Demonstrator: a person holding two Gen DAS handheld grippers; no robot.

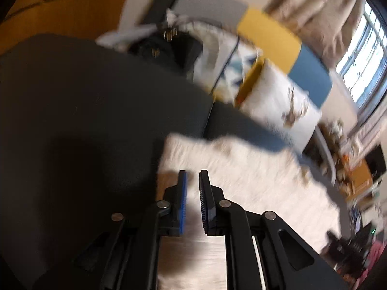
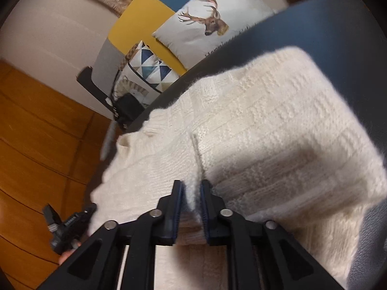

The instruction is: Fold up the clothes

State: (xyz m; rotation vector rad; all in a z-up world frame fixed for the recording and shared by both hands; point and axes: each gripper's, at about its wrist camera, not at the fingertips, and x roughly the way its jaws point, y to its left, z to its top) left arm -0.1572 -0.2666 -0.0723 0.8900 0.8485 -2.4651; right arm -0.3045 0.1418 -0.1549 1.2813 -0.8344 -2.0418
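Observation:
A cream knitted sweater (image 2: 266,120) lies spread on a dark blue-grey cushioned surface (image 2: 326,24), its left part hanging over the edge. My right gripper (image 2: 191,183) stands over the near part, and a raised fold of the knit fills the narrow gap between its pads. In the blurred left wrist view the sweater (image 1: 241,174) is a pale patch. My left gripper (image 1: 193,174) is nearly closed at its left edge, with pale cloth showing in the thin slit between the pads. The right wrist view shows the left gripper (image 2: 67,224) at the sweater's lower left edge.
A deer-print pillow (image 2: 210,21) and a triangle-patterned pillow (image 2: 150,67) lean at the back against a yellow and blue panel. A black box (image 2: 128,111) sits beside them. Wooden floor (image 2: 36,133) lies to the left. A bright window (image 1: 362,55) with curtains is at the far right.

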